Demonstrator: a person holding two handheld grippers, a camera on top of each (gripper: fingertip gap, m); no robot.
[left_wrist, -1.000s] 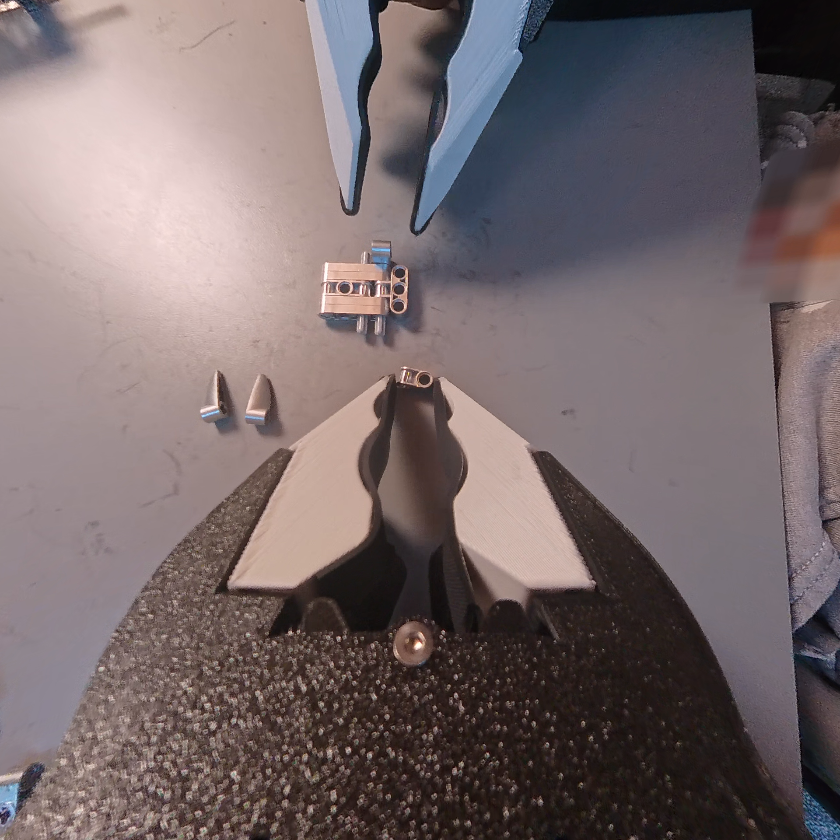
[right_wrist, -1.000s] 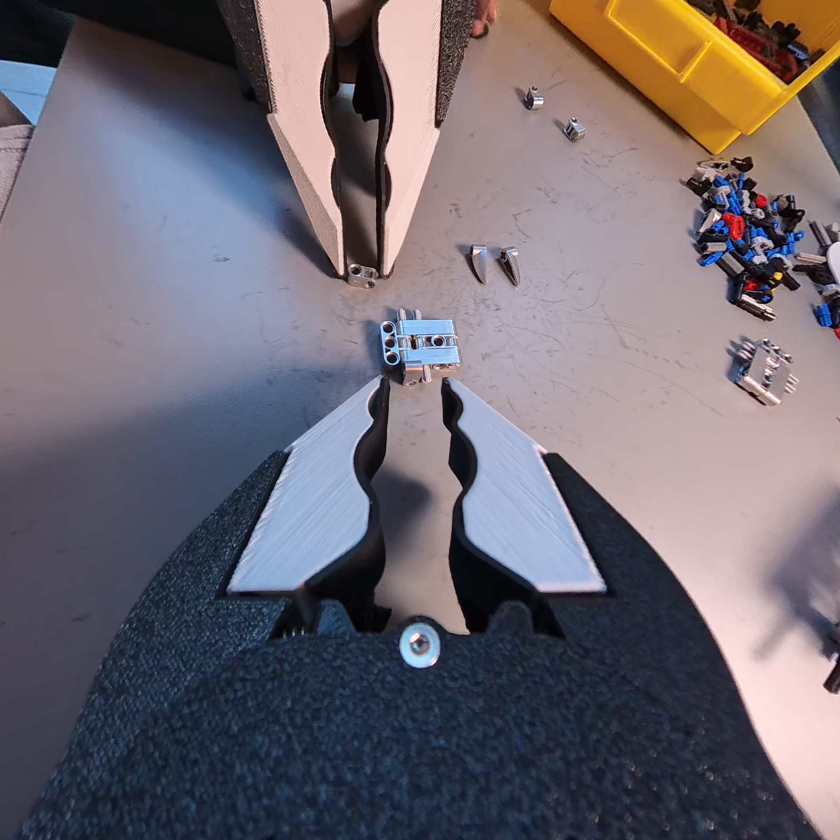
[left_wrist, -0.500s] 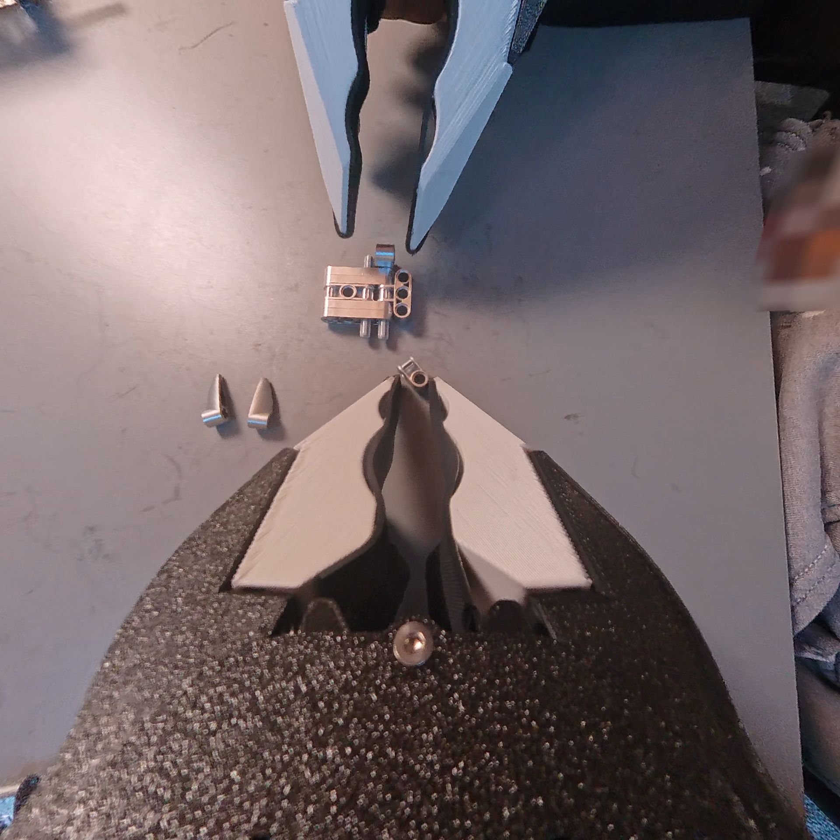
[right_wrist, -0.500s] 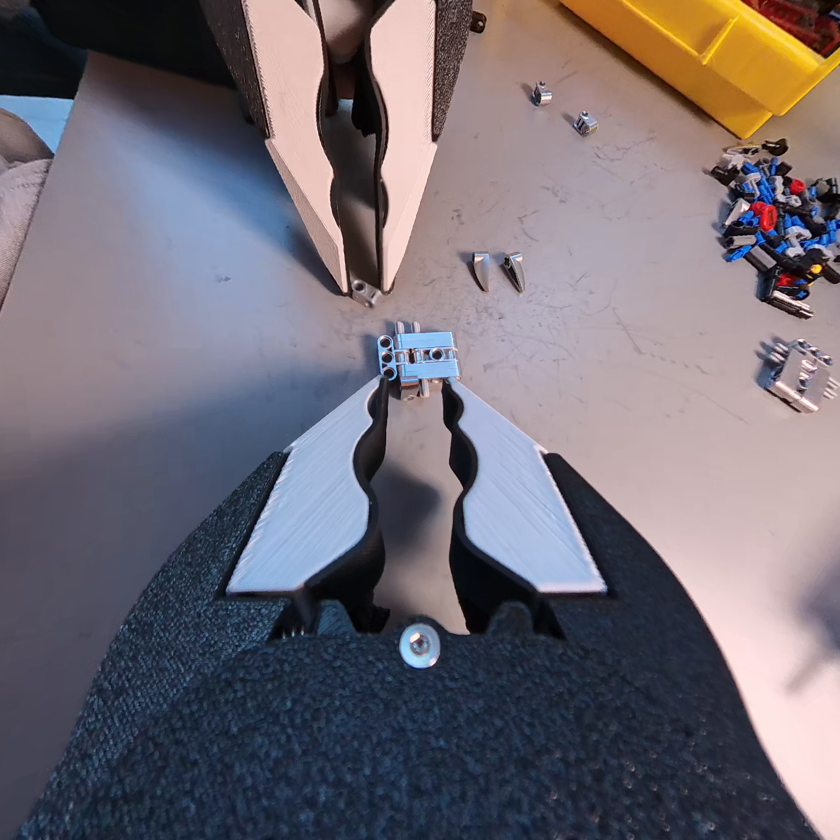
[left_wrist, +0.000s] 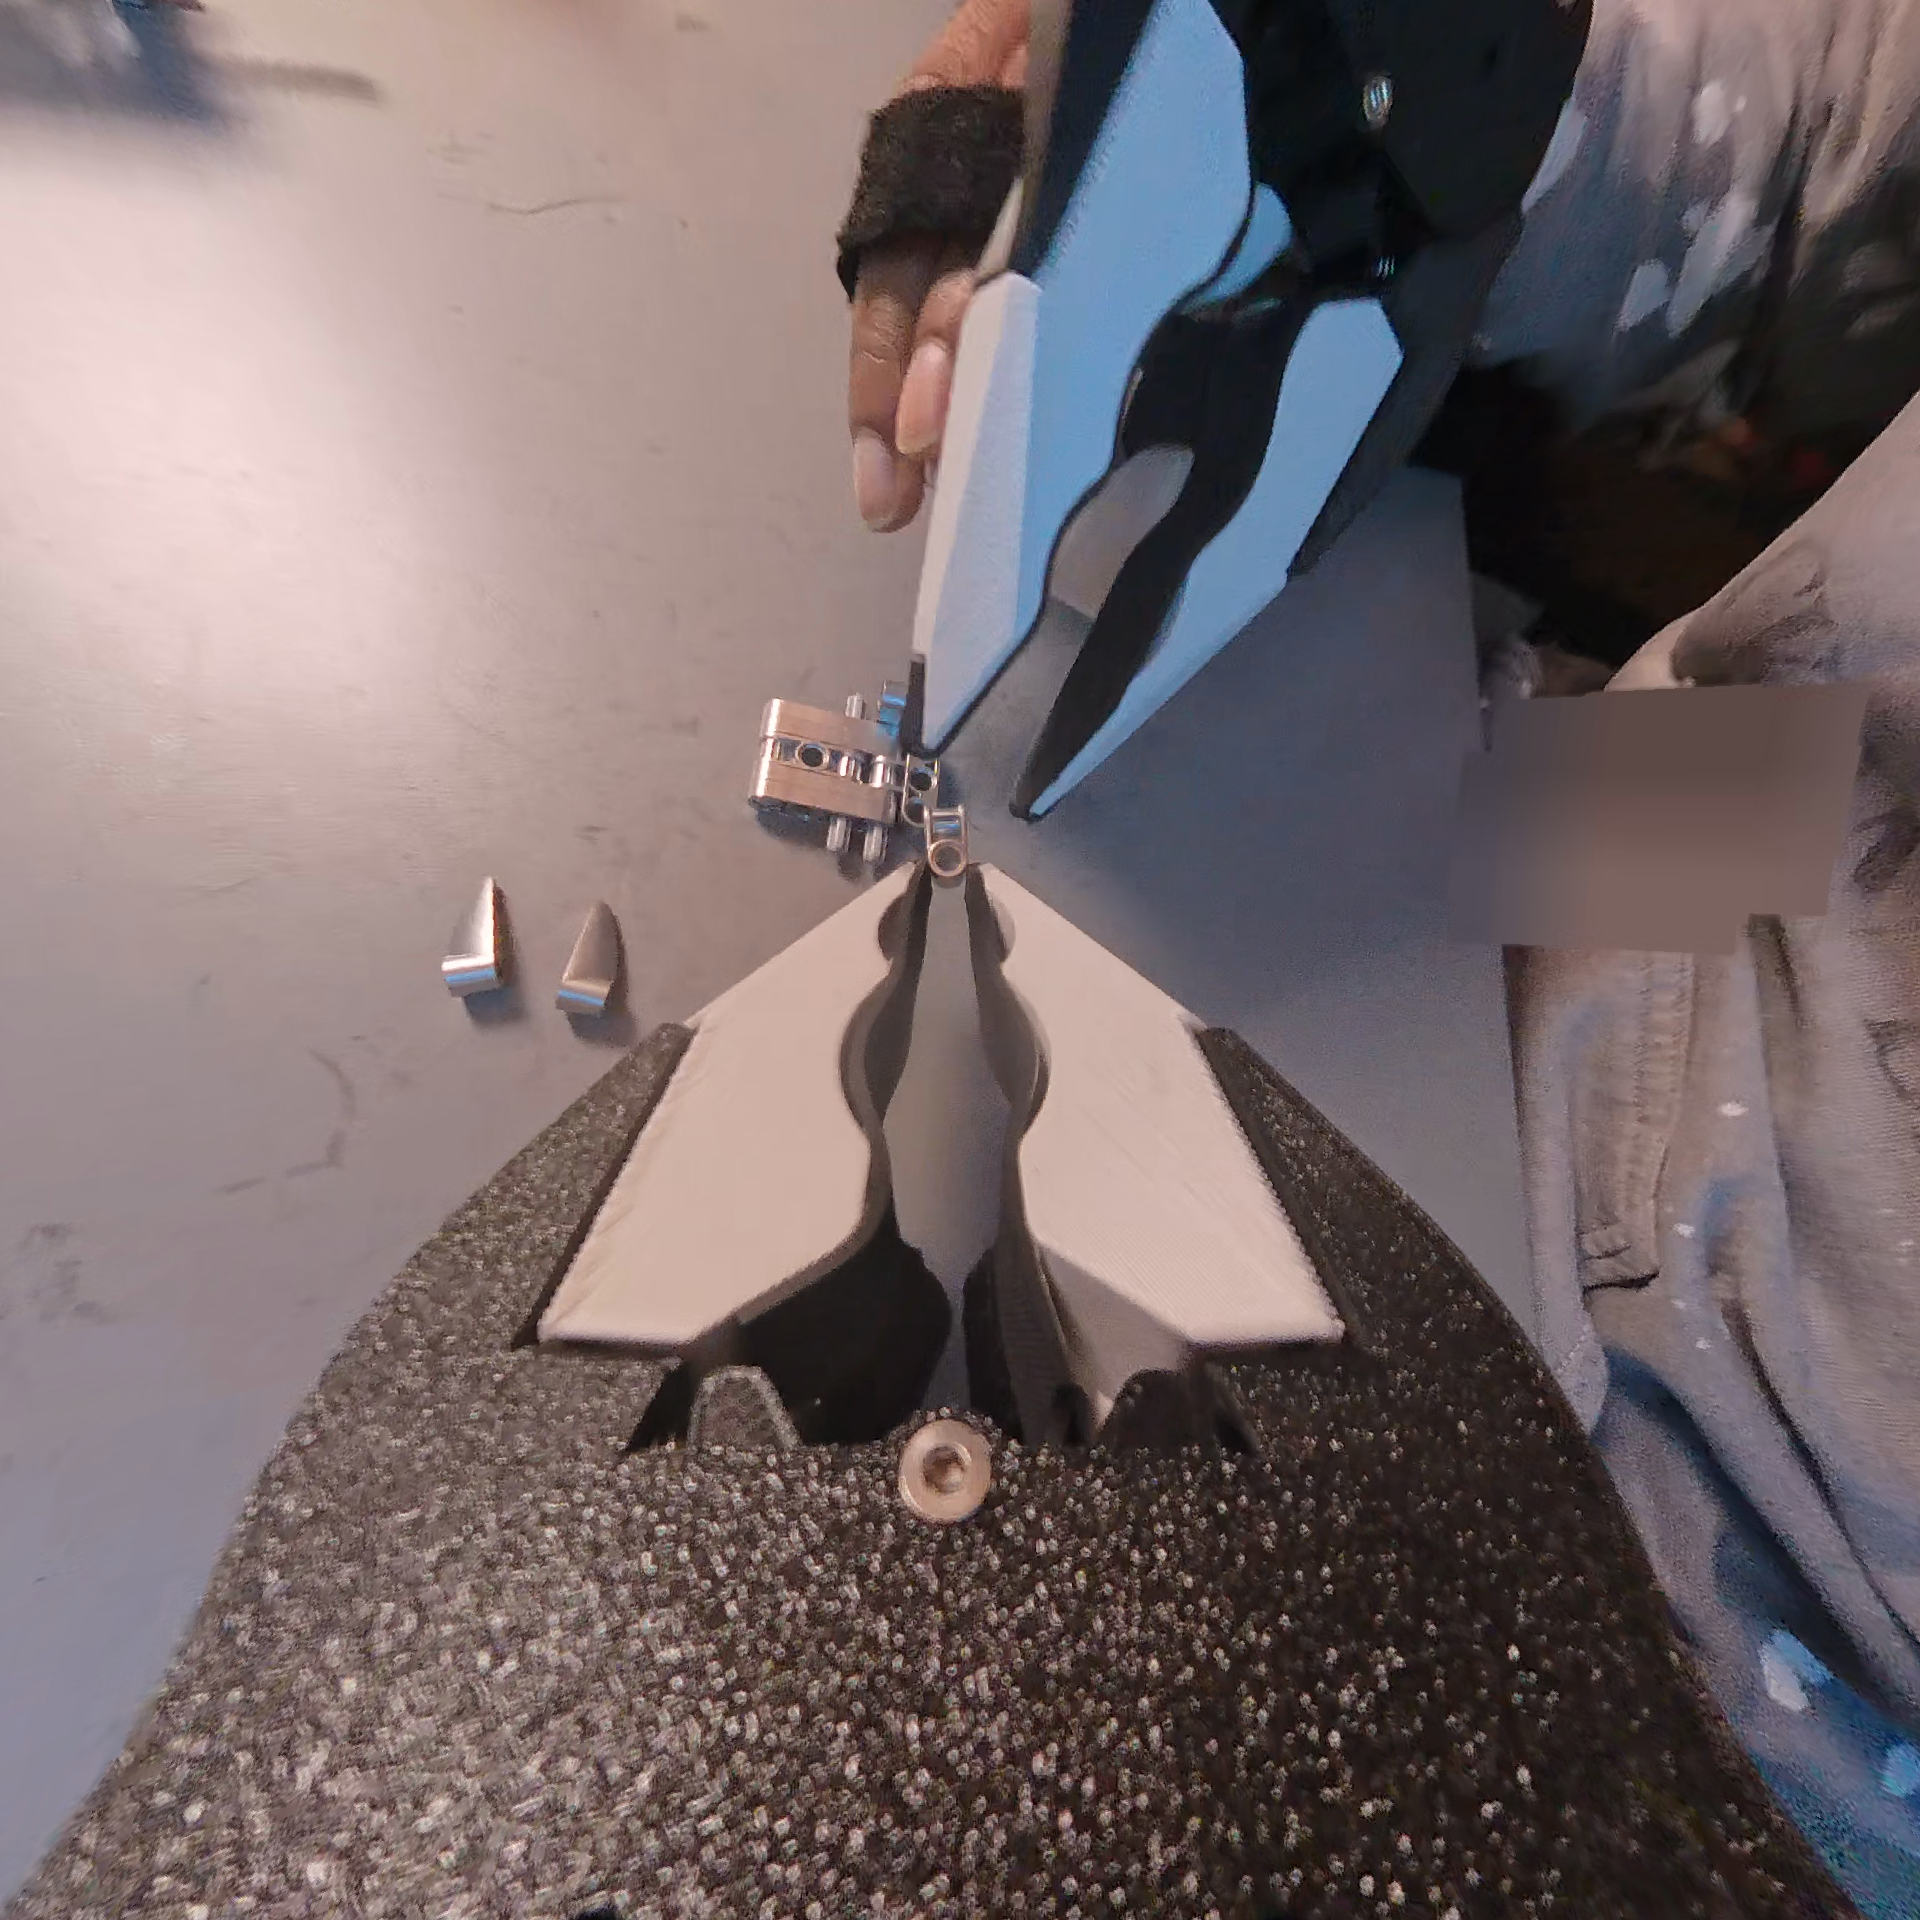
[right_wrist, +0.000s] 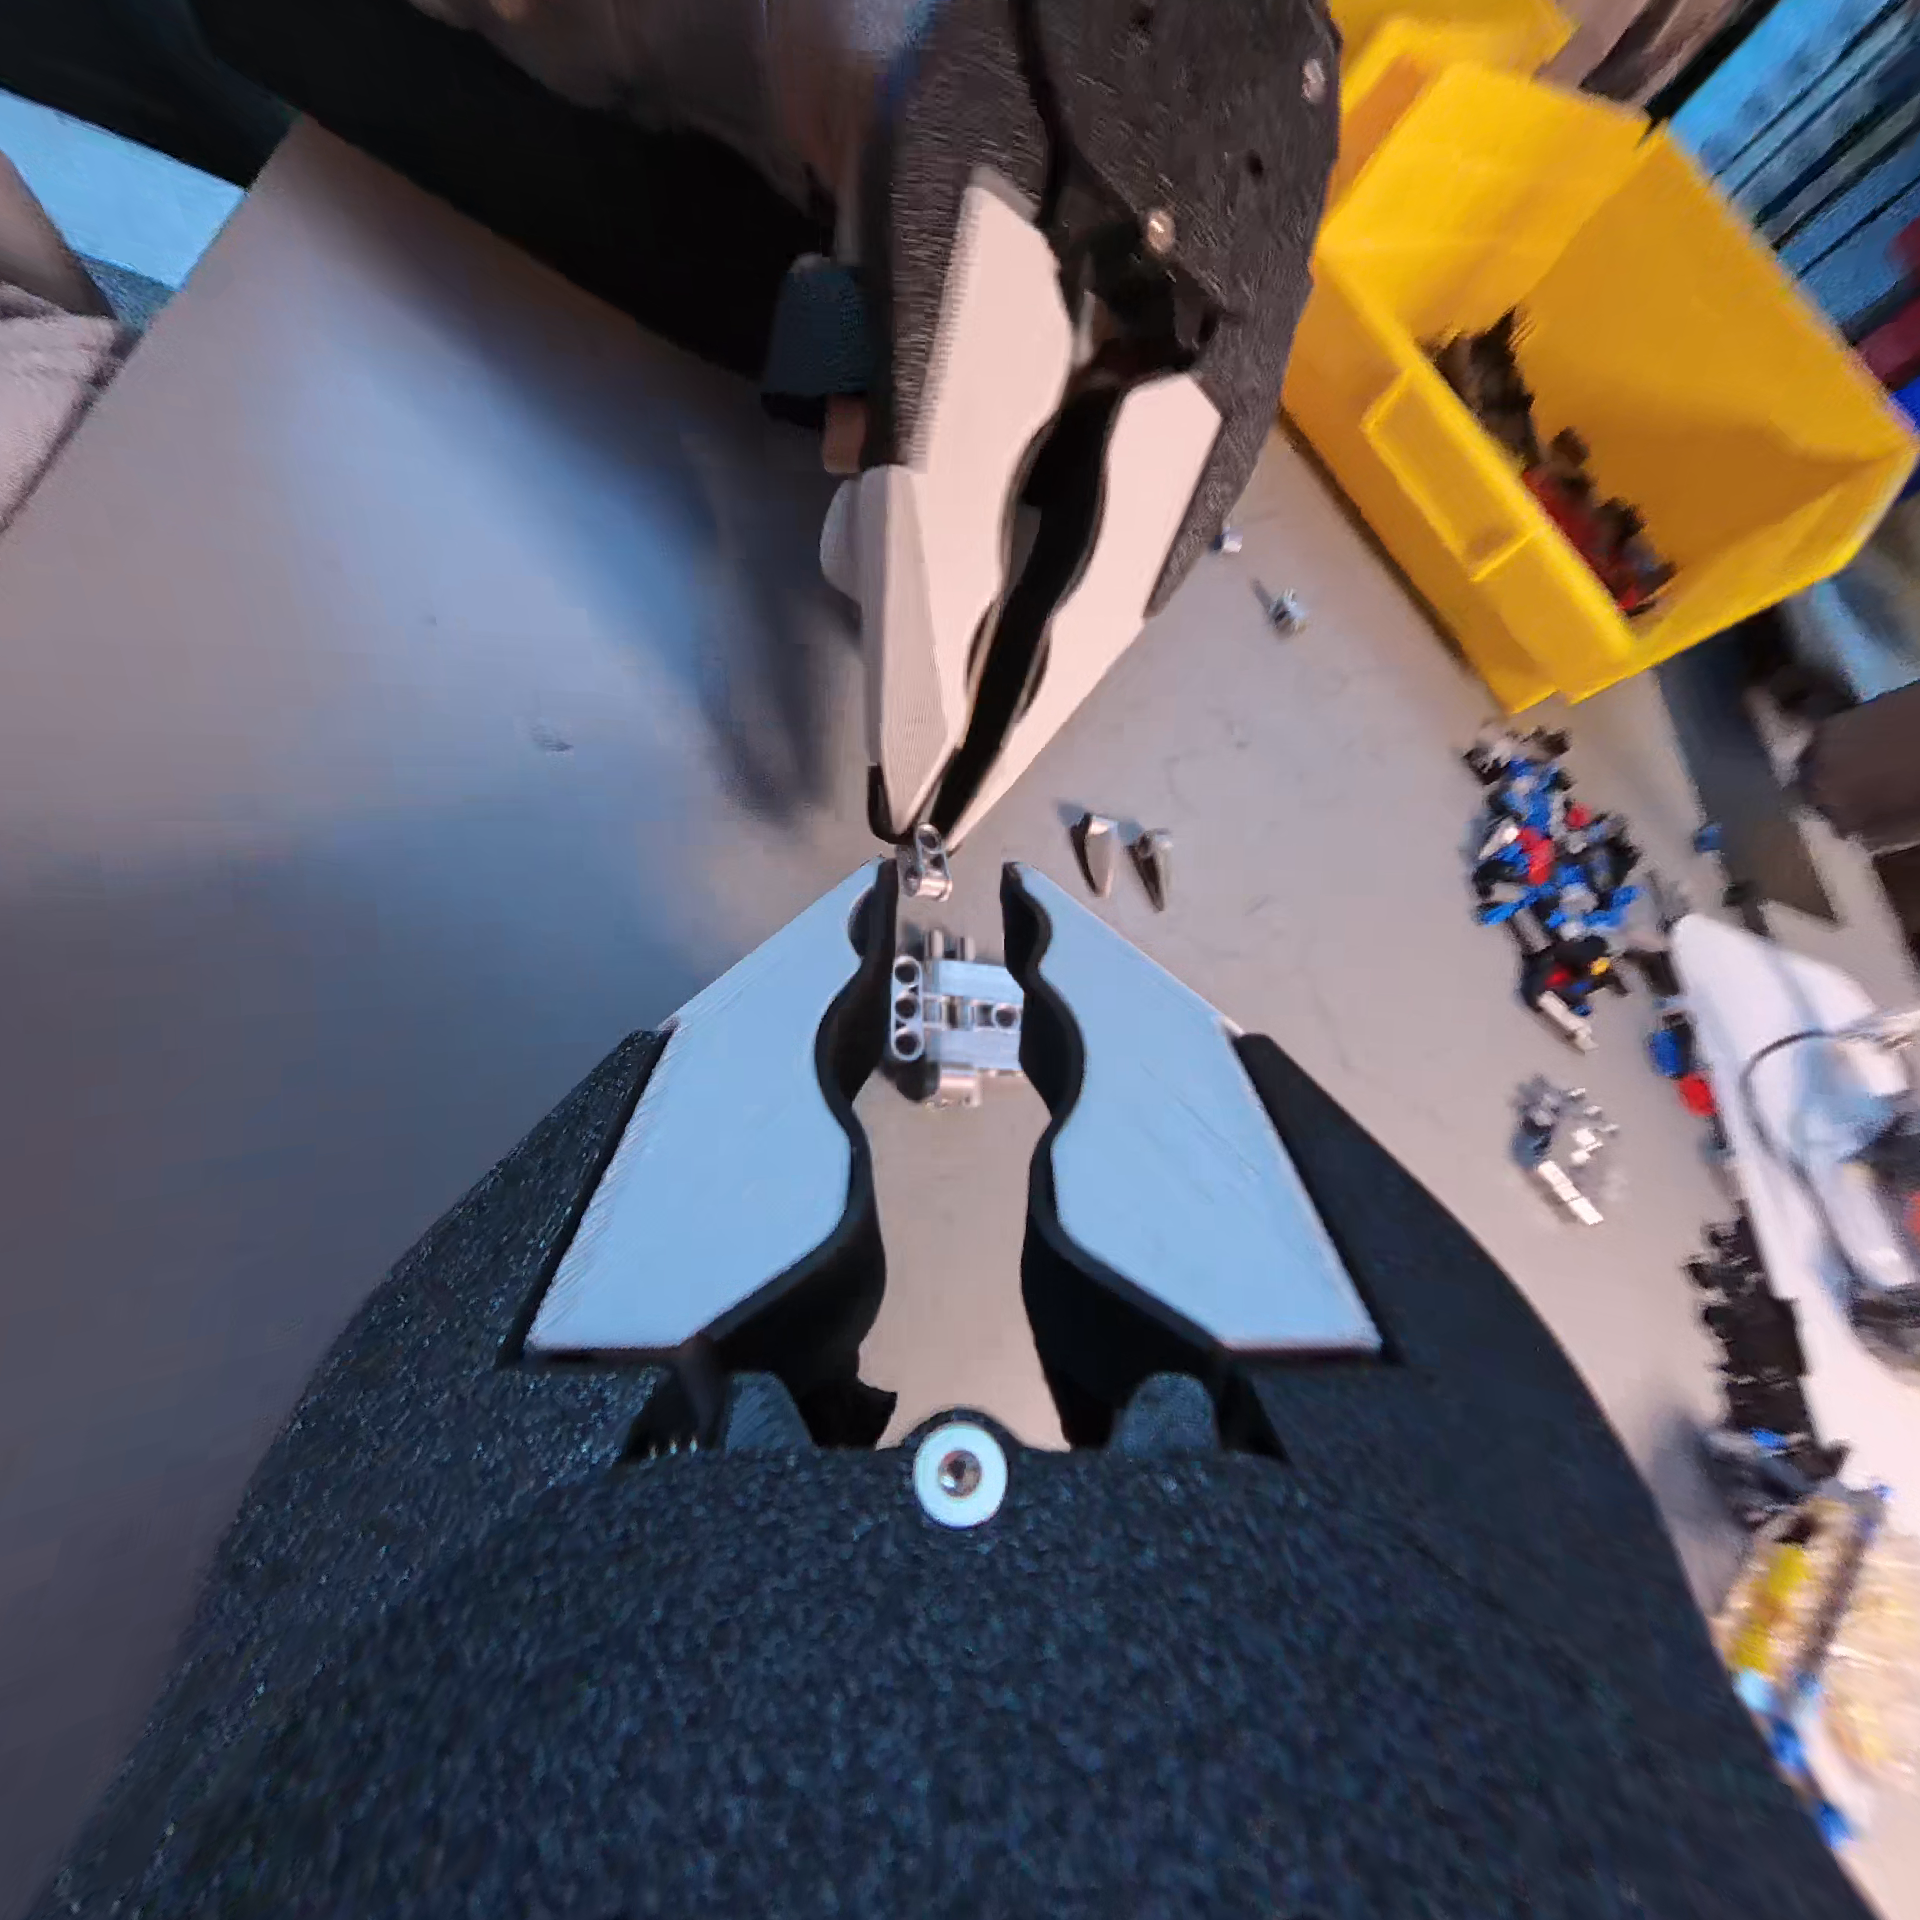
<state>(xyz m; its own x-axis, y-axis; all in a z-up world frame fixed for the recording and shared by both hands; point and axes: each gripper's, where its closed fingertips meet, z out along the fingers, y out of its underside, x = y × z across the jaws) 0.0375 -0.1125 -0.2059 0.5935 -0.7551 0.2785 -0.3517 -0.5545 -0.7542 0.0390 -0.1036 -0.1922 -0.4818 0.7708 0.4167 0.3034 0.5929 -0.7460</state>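
My left gripper (left_wrist: 943, 868) is shut on a small grey connector piece (left_wrist: 947, 840), which sticks out past its tips; the connector also shows in the right wrist view (right_wrist: 925, 860). A grey block assembly (left_wrist: 821, 767) with pins lies flat on the grey table (left_wrist: 312, 520), just beyond and left of the connector. My right gripper (right_wrist: 945, 873) is open above the assembly (right_wrist: 956, 1013), which shows between its jaws. In the left wrist view the right gripper (left_wrist: 971, 779) hangs tilted over the assembly's right end, with a person's hand behind it.
Two small grey wedge pieces (left_wrist: 530, 954) lie left of my left gripper. A yellow bin (right_wrist: 1579, 364) with parts stands at the back right. A pile of blue, red and black pieces (right_wrist: 1548, 883) and another grey assembly (right_wrist: 1564, 1153) lie to the right. Grey cloth (left_wrist: 1714, 1143) borders the table's right edge.
My right gripper moved forward over the grey assembly, which now lies between its open jaws, and tilted. My left gripper moved forward and turned the connector upright, close to the assembly.
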